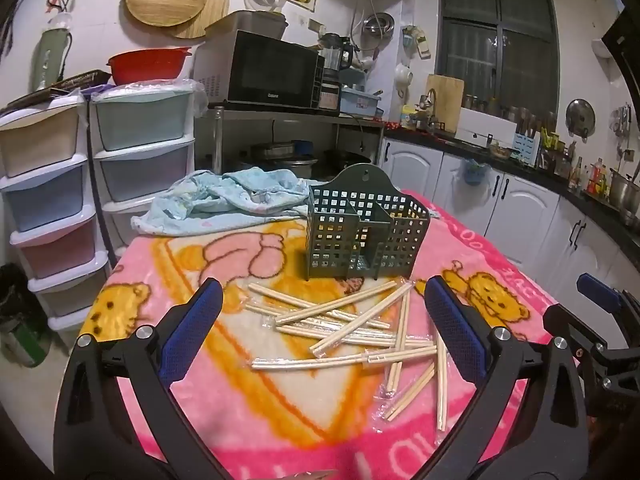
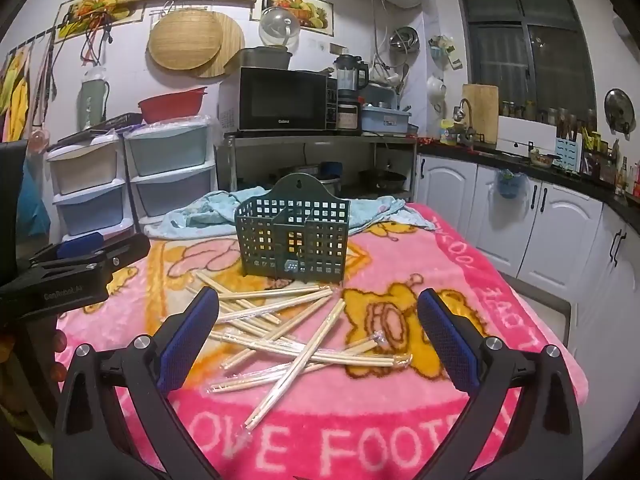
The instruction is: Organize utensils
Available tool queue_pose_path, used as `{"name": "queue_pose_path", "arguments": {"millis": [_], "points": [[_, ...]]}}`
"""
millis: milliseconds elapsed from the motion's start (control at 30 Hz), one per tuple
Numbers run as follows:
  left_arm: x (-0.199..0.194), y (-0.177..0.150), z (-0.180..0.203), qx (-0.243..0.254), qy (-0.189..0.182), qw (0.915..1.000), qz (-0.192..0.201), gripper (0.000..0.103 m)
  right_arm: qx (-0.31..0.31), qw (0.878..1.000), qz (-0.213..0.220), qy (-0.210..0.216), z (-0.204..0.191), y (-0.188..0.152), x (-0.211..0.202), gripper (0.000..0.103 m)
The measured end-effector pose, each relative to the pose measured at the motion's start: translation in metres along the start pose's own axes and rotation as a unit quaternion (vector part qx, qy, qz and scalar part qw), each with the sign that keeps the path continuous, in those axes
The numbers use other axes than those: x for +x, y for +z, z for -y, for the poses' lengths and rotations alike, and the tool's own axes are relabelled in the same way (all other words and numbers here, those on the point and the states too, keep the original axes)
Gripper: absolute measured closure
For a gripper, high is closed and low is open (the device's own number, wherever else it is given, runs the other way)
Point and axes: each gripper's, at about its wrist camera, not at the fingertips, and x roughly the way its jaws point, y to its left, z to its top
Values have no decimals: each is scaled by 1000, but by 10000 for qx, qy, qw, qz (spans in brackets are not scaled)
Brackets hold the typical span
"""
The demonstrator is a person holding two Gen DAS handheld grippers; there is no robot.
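The wrapped chopsticks [image 2: 304, 344] are seen strewn crosswise just ahead of both empty, wide-spread grippers, right gripper [image 2: 320, 336] nearest, left gripper [image 1: 324, 320] alongside.

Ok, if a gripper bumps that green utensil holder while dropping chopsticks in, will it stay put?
The green utensil holder looks like thin perforated plastic and empty, so probably light. It stands tall on a soft blanket, so a nudge likely slides or tips it.
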Motion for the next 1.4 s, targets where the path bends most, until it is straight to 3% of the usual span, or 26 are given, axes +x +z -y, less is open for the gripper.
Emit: {"name": "queue_pose_path", "arguments": {"millis": [1400], "points": [[-7, 11, 2, -15, -11, 10000, 70, 10, -74, 9999, 66, 15, -8, 5, -9, 6]]}}
